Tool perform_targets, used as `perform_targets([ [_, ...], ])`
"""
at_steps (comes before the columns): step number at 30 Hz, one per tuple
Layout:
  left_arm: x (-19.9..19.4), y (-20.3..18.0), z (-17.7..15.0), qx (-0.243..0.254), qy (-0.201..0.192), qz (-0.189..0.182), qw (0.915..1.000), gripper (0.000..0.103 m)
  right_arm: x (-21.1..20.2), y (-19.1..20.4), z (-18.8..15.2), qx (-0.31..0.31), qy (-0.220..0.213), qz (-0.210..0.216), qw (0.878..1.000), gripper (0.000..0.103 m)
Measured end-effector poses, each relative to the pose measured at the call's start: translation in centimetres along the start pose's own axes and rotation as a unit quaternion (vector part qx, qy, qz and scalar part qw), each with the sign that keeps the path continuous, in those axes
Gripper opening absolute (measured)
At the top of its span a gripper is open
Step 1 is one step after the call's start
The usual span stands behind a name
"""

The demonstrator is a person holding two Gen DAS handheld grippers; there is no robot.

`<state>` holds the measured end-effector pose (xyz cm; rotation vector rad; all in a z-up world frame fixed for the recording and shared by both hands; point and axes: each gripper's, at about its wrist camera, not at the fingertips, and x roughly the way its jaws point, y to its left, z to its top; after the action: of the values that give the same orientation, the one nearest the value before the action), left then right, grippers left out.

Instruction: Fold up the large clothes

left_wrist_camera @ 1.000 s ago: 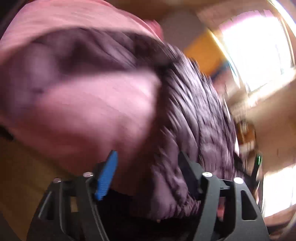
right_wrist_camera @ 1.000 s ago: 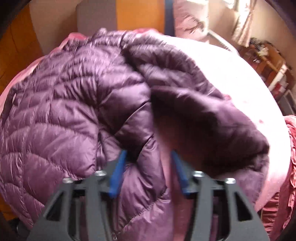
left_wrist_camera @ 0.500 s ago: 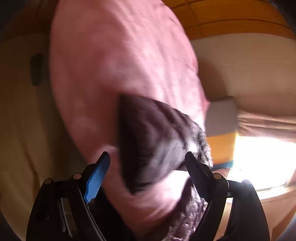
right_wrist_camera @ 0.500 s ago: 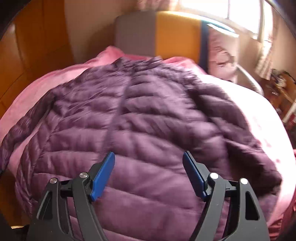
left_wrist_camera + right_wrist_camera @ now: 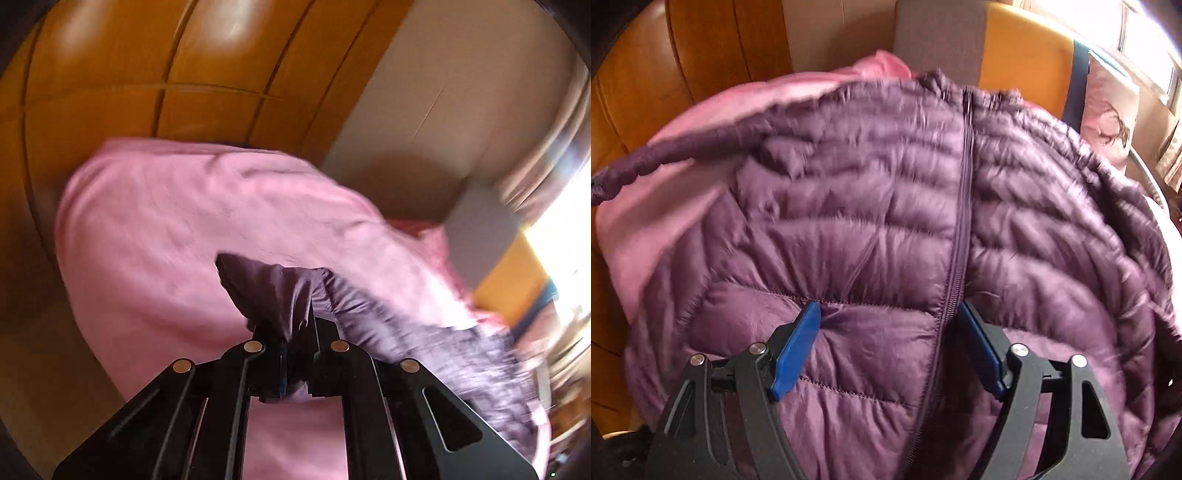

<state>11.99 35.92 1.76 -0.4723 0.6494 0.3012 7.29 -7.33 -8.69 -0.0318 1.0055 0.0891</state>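
A purple quilted puffer jacket (image 5: 886,229) lies front up on a pink bed cover (image 5: 657,221), its zipper (image 5: 960,221) running down the middle. My right gripper (image 5: 890,317) is open just above the jacket's lower front, jaws wide on either side of the zipper. In the left wrist view my left gripper (image 5: 295,332) is shut on the cuff end of the jacket's left sleeve (image 5: 269,291), which sticks out past the jaws. The sleeve (image 5: 424,332) trails away to the right over the pink cover (image 5: 184,229).
Orange wooden wardrobe panels (image 5: 147,74) stand beyond the bed's left side. A grey and orange headboard (image 5: 960,40) is at the far end. A pink pillow (image 5: 1108,107) and a bright window (image 5: 565,240) are to the right.
My left gripper has shut on the sleeve cuff it was open around. My right gripper, open, has moved lower and closer over the jacket front. The jacket now lies spread out flat.
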Motion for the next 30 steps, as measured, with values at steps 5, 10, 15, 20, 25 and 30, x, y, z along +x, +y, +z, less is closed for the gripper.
perform_targets([
  [5,8.2,1.7,-1.6,0.040,0.079,0.100,0.9911,0.004,1.3,0.7,-0.5,-0.003,-0.013,-0.019,1.000,0.082],
  [10,10.0,2.9,-1.9,0.010,0.082,0.108,0.9907,0.009,1.3,0.0,-0.8,0.007,-0.017,-0.009,1.000,0.084],
  [15,5.1,2.2,-1.4,-0.049,0.034,0.120,0.9910,0.079,0.1,-1.0,-0.3,0.021,-0.009,0.016,1.000,0.084],
  [20,0.7,0.0,-1.2,-0.051,-0.025,0.100,0.9933,0.081,-5.7,-7.0,-1.3,0.117,-0.064,0.027,0.991,0.082],
  [25,-0.9,-6.0,-3.8,-0.011,-0.007,-0.004,0.9999,0.081,-13.6,-16.9,-6.3,0.244,-0.127,-0.055,0.960,0.078],
  [30,-0.5,-14.7,-8.8,0.058,0.047,-0.109,0.9912,0.081,-18.4,-25.5,-14.2,0.381,-0.128,-0.154,0.902,0.075],
])
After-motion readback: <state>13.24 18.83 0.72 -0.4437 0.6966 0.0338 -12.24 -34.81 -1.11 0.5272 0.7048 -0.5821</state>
